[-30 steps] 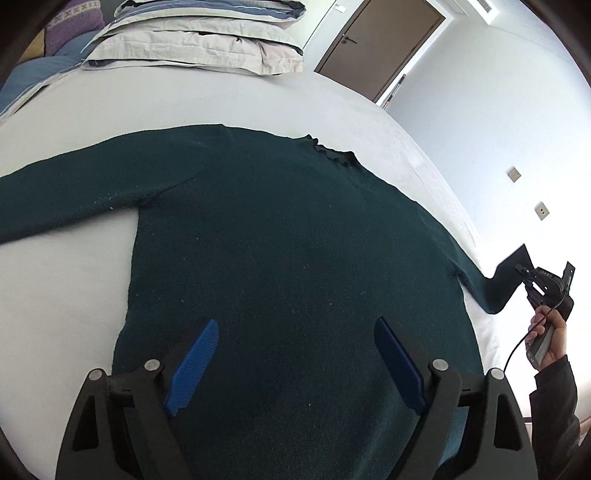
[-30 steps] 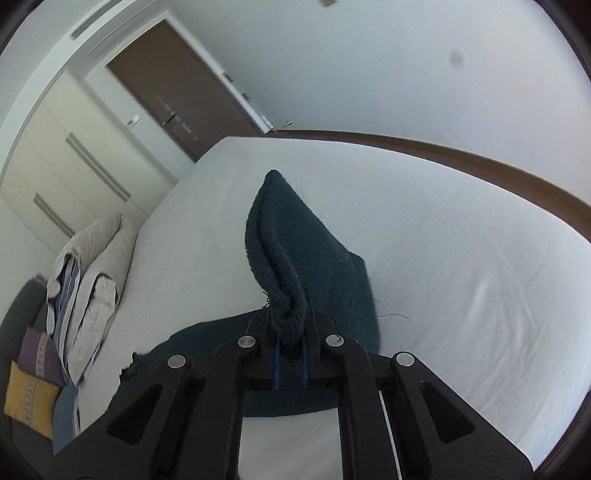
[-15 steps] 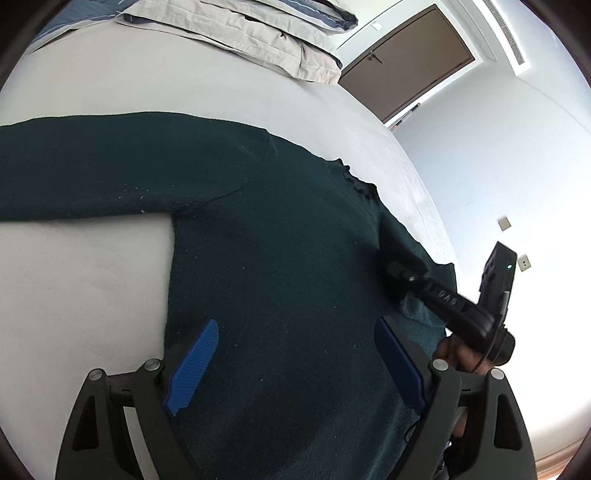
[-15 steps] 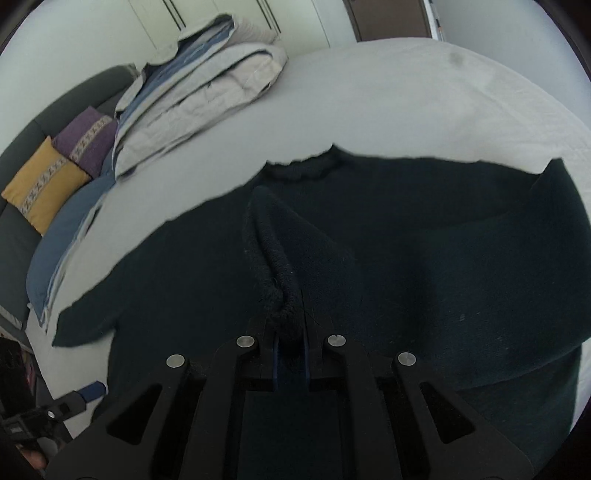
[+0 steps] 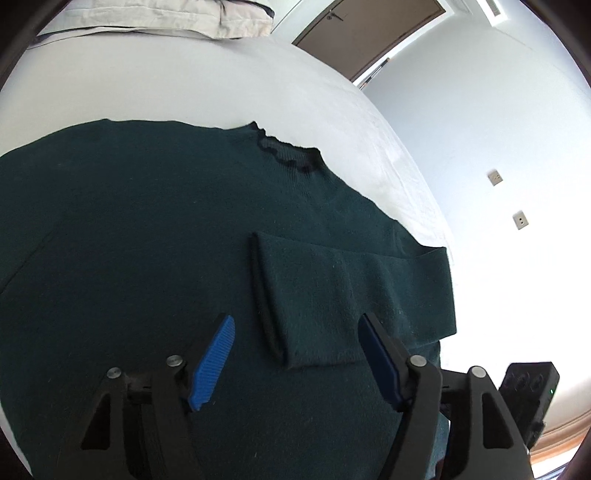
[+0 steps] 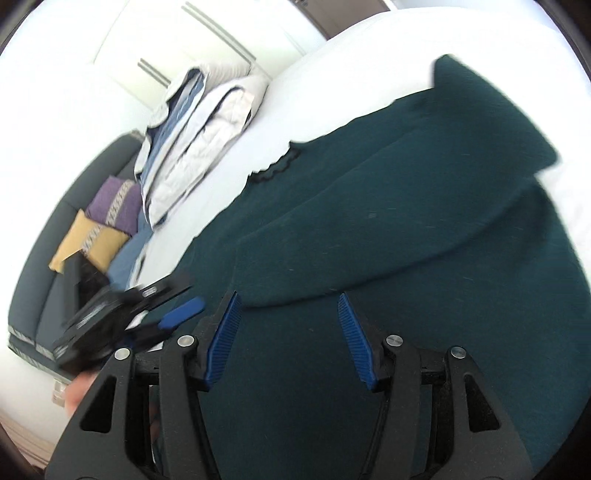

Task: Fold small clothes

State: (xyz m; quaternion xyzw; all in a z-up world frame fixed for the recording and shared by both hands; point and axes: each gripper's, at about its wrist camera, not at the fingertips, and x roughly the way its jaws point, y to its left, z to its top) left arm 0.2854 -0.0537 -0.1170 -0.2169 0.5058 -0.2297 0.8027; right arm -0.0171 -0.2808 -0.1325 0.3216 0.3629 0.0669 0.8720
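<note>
No writing is legible in either view. A dark green sweater (image 5: 147,229) lies flat on a white bed (image 5: 184,81), filling the middle of both frames, one sleeve (image 5: 332,291) folded across its body, cuff at centre. The left view alone shows a door (image 5: 365,33) at top and wall sockets (image 5: 494,177) at right. The right view alone shows cushions (image 6: 99,229) and folded bedding (image 6: 199,136) at upper left. The left gripper (image 5: 295,363) has just been narrowing, jaws apart, nothing between them. The right gripper (image 6: 291,338) has just been opening, jaws apart above the sweater.
</note>
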